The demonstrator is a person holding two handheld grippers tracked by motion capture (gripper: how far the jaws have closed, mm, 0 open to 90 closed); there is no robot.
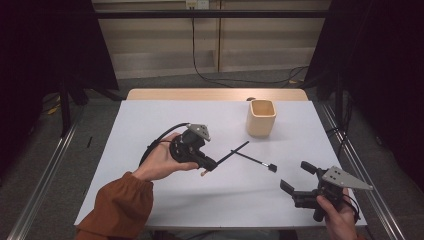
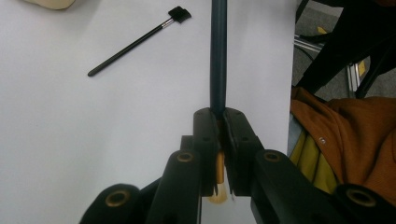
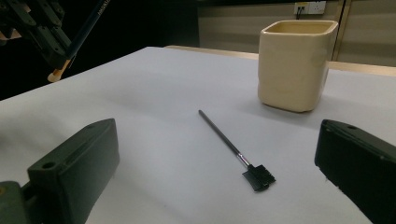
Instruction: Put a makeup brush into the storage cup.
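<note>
My left gripper point(image 1: 212, 164) is shut on a dark slim pencil-like stick point(image 1: 241, 146) with a pale wooden end, holding it off the white table and pointing toward the cream cup point(image 1: 261, 117). In the left gripper view the jaws are closed around the stick point(image 2: 218, 56). A black brush point(image 1: 257, 161) with a small comb head lies flat on the table between the two grippers. My right gripper point(image 1: 297, 176) is open at the near right, and in its own view the brush point(image 3: 229, 142) lies just ahead of the spread jaws, with the cup point(image 3: 294, 65) behind it.
The white table point(image 1: 150, 200) has a wooden strip along its far edge. An orange sleeve point(image 1: 122, 205) comes in at the lower left. Dark curtains and metal rails flank the table. The left gripper point(image 3: 46, 32) shows at the top left of the right gripper view.
</note>
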